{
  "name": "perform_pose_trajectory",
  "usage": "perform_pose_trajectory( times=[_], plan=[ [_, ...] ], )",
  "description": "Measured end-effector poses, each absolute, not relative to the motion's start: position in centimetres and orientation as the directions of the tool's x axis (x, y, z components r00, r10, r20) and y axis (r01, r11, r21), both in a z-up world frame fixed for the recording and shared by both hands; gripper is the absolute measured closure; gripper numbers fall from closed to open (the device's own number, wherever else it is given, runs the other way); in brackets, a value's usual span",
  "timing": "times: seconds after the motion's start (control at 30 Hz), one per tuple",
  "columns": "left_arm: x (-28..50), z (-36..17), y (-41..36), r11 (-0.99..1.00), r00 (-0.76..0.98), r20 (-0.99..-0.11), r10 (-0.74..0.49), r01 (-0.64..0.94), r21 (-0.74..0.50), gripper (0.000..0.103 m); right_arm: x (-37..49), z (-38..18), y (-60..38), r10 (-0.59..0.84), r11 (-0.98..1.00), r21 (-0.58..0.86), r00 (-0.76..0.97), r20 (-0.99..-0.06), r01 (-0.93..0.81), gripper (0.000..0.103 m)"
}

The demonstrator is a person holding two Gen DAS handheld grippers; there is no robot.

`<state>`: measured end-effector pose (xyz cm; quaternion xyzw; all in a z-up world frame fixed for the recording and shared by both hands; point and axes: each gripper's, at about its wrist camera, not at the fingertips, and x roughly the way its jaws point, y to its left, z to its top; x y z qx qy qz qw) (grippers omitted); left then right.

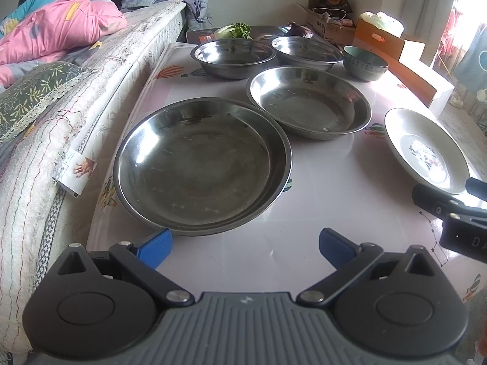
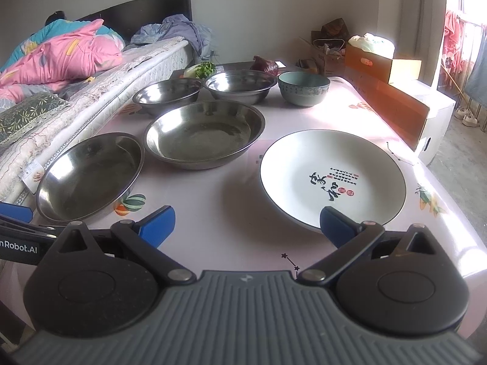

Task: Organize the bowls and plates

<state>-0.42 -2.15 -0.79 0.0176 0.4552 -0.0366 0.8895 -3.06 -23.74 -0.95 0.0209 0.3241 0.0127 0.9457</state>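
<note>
Two shallow steel plates lie on the pink table [image 1: 304, 219]: a near one [image 1: 201, 167] [image 2: 88, 176] and a farther one [image 1: 309, 102] [image 2: 204, 133]. Behind them stand two steel bowls, left [image 1: 232, 57] [image 2: 167, 94] and right [image 1: 306, 52] [image 2: 240, 85], and a teal ceramic bowl [image 1: 365, 62] [image 2: 303, 87]. A white plate with calligraphy [image 1: 426, 149] [image 2: 331, 179] lies on the right. My left gripper [image 1: 245, 248] is open and empty, just short of the near steel plate. My right gripper [image 2: 247, 223] is open and empty, its right finger at the white plate's near rim.
A bed with a mattress [image 1: 61, 127] and pink bedding [image 2: 61, 51] runs along the table's left side. Cardboard boxes [image 2: 392, 97] line the right edge. Greens [image 2: 204, 70] and a purple vegetable [image 2: 264, 64] sit beyond the bowls.
</note>
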Motion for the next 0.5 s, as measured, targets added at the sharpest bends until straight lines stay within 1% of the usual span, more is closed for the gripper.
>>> perform_pose_trajectory(
  times=[0.5],
  plan=[
    [-0.8, -0.35, -2.91, 0.992, 0.593, -0.801, -0.081, 0.122, -0.01, 0.0, -3.12, -0.87, -23.93, 0.04, 0.999, 0.052, 0.787, -0.616, -0.01, 0.001]
  ],
)
